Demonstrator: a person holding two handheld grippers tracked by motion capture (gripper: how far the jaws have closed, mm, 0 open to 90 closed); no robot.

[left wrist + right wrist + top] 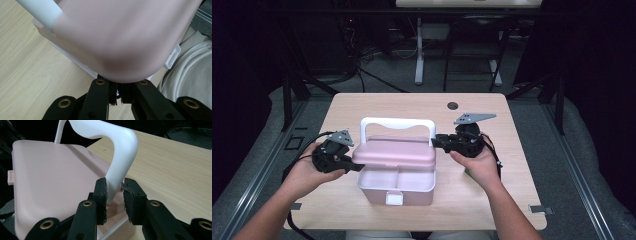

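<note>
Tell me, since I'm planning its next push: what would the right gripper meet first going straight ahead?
The white handle: its lower end already sits between the right gripper jaws, with the pink lid just beyond. Contact looks near-immediate, though depth is uncertain.

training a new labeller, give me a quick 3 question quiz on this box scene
1. True or false: the pink lid is fully shut on the white box.
2. Which part does the right gripper straddle? A) white handle B) front latch C) table edge
3. Fill in: the left gripper meets the lid at its ____ end.

Key: 1 false, the lid is lifted and two compartments show beneath it; 2 A; 3 left.
</note>
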